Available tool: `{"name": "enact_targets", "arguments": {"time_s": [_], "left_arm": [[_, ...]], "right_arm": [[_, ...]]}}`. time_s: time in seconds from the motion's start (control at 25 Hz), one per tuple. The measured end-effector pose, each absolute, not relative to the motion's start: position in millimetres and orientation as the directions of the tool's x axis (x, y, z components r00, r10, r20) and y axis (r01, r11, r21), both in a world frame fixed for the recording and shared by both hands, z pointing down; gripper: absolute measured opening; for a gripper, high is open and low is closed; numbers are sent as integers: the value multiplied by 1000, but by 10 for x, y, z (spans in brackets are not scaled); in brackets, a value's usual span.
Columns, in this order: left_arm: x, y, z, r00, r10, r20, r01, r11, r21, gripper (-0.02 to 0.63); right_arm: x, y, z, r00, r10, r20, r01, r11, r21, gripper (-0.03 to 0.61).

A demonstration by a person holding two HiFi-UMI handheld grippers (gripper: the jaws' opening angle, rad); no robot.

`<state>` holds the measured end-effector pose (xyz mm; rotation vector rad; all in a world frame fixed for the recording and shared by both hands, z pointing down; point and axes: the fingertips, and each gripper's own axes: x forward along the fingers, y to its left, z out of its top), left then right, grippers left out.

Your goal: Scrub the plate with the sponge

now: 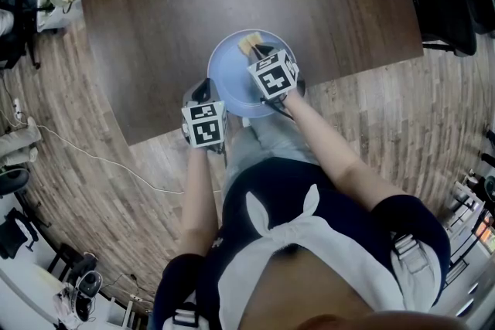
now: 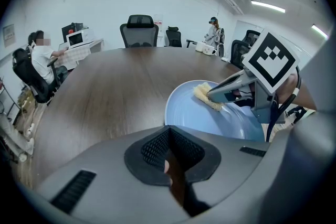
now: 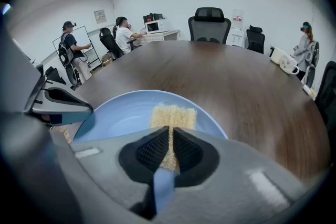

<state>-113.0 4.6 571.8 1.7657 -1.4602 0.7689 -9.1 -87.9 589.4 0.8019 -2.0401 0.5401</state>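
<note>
Dark wood meeting-room surface (image 1: 155, 27) | light-blue plate (image 1: 232, 73) sat at near edge | right hand-held gripper (image 3: 170, 138) pinched yellow sponge (image 3: 174, 114) on plate | left hand-held gripper (image 2: 169, 153) closed, at rim | scrubbing likely needed even pressure, small circles, rim braced.

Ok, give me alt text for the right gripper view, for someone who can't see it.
The right gripper, jaws shut on a yellow sponge, holds it against a light blue plate on a dark wooden table. The left gripper sits at the plate's left rim, with office chairs and people behind.
</note>
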Motion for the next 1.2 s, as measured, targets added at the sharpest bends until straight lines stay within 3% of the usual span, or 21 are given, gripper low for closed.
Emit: {"name": "enact_targets", "arguments": {"time_s": [1.2], "left_arm": [[-1133,48,5746,192,-581,791,-981,-108,159,0]], "right_arm": [[438,-922,5919,-317,-358,878,-772,635,-19,23]]}}
